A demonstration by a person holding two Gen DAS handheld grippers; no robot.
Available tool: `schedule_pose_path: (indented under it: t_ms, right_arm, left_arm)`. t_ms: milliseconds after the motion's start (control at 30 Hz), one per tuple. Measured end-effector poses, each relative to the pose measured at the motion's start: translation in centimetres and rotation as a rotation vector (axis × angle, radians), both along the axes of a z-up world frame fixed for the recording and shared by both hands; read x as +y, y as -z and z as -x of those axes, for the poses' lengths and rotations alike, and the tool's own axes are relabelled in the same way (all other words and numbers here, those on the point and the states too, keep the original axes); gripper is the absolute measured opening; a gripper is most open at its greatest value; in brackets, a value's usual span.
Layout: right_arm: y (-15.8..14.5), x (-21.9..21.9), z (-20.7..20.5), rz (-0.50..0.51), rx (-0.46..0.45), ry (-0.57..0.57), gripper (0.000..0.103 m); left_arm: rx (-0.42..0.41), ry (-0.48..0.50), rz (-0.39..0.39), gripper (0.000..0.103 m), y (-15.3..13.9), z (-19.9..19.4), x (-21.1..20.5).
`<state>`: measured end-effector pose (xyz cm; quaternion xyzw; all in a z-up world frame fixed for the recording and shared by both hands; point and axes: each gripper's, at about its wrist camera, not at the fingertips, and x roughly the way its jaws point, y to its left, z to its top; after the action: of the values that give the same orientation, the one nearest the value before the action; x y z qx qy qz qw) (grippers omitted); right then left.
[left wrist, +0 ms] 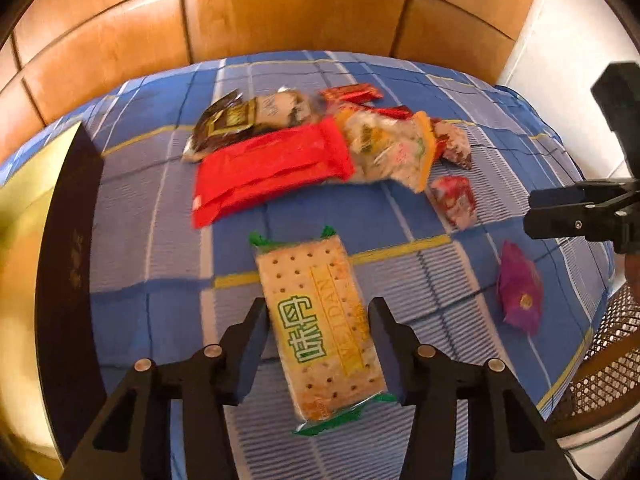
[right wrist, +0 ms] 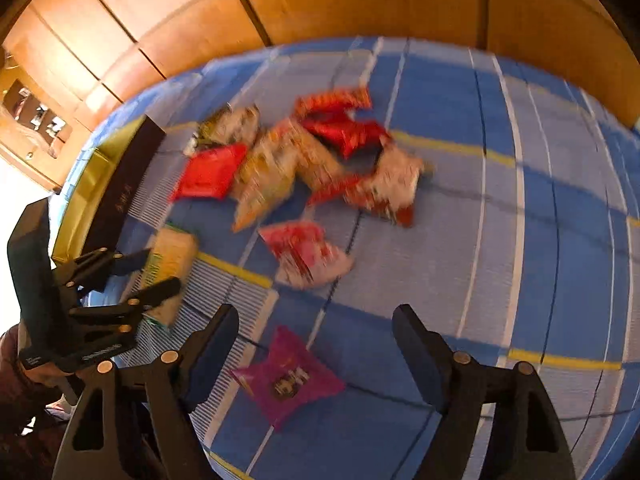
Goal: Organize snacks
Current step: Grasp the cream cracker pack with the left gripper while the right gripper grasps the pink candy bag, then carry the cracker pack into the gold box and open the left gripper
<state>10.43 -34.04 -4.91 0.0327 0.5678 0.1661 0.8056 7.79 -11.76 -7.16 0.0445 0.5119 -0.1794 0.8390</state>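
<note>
Home bedroom | blue plaid bedsheet (left wrist: 168, 208) on bed | wooden panelled headboard (left wrist: 288, 16) at 12 o'clock | rattan chair (left wrist: 608, 364) at 4 o'clock

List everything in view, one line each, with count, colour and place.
Cracker pack: one, beige with green ends, on the bedspread between the left tongs' fingers.
Purple packet: one, magenta, between the right tongs' fingers, not gripped.
Red packet: one, plain red, front of the snack pile.
Snack pile: several mixed wrappers, red, yellow, white and dark, mid-bed; exact count unclear.
Pink-red packet: one, lying apart, nearer than the pile.
Box: one, dark wall with gold inside, at the left edge.
Bedspread: one, blue checked.
Wood panelling: behind the bed.
Left tongs: black, open around the cracker pack.
Right tongs: black, open.
</note>
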Motion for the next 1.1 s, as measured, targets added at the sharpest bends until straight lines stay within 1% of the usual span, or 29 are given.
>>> schedule_pose_path:
  t_ms: [33,133,233,300,367,433,467,500,533,567,600,667,767,800,900,967,1033,1100]
  right_arm:
    - [0.3,-0.2,0.0,-0.004,0.022,0.017,0.081]
    - [0.9,-0.3,0.8,-0.018,0.090,0.070,0.081]
    - [1.6,0.5,2.0,-0.002,0.125,0.107,0.081]
    - [2.1,0.7,2.7,0.018,0.150,0.150,0.081]
    - [2.4,0.5,3.3,-0.007,0.154,0.214,0.080]
    - [2.7,0.5,3.8,-0.019,0.147,0.260,0.074]
    - [2.9,0.7,4.1,-0.014,0.145,0.274,0.069]
    - [3.0,0.9,4.2,-0.014,0.143,0.279,0.067]
    - [3.1,1.4,4.5,0.011,0.120,0.287,0.062]
    - [3.0,1.6,4.7,0.028,0.100,0.290,0.047]
    - [2.9,1.8,4.8,0.027,0.086,0.294,0.044]
    - [3.0,2.1,4.9,0.042,0.062,0.300,0.044]
    - [3.0,3.2,4.9,0.106,0.022,0.265,0.044]
    - [2.9,3.3,4.9,0.127,0.016,0.248,0.044]
    - [3.0,3.7,4.8,0.153,0.016,0.230,0.044]
    - [3.0,3.9,4.7,0.160,0.019,0.224,0.044]
    - [3.1,4.5,4.6,0.174,0.015,0.212,0.044]
    - [3.4,5.5,4.1,0.178,0.013,0.210,0.044]
  left_arm:
    - [0.009,-0.011,-0.002,0.049,0.3,0.0,0.4]
    - [-0.040,0.005,-0.022,0.047,0.5,0.6,0.8]
    - [-0.074,0.015,-0.023,0.046,0.4,1.2,1.1]
    - [-0.083,0.009,-0.006,0.046,0.3,1.3,1.4]
    - [-0.105,0.010,0.038,0.046,-0.5,1.7,2.1]
    - [-0.145,0.009,0.082,0.046,-1.9,2.3,2.9]
    - [-0.154,0.004,0.108,0.046,-2.6,2.4,3.3]
    - [-0.161,-0.007,0.160,0.046,-3.8,2.4,4.3]
    - [-0.169,-0.019,0.195,0.046,-4.7,2.4,5.0]
    - [-0.180,-0.039,0.230,0.046,-5.9,2.3,6.1]
    - [-0.189,-0.059,0.251,0.046,-6.8,2.1,7.1]
    - [-0.211,-0.120,0.289,0.046,-8.9,1.3,10.0]
    - [-0.221,-0.250,0.311,0.046,-11.0,-0.9,14.9]
    - [-0.220,-0.310,0.304,0.046,-11.2,-2.2,17.0]
    - [-0.192,-0.409,0.236,0.046,-10.2,-5.4,20.3]
    - [-0.146,-0.457,0.194,0.046,-8.5,-7.7,22.0]
    - [-0.098,-0.470,0.170,0.046,-6.8,-9.0,22.8]
    - [-0.076,-0.490,0.150,0.047,-5.4,-10.2,23.1]
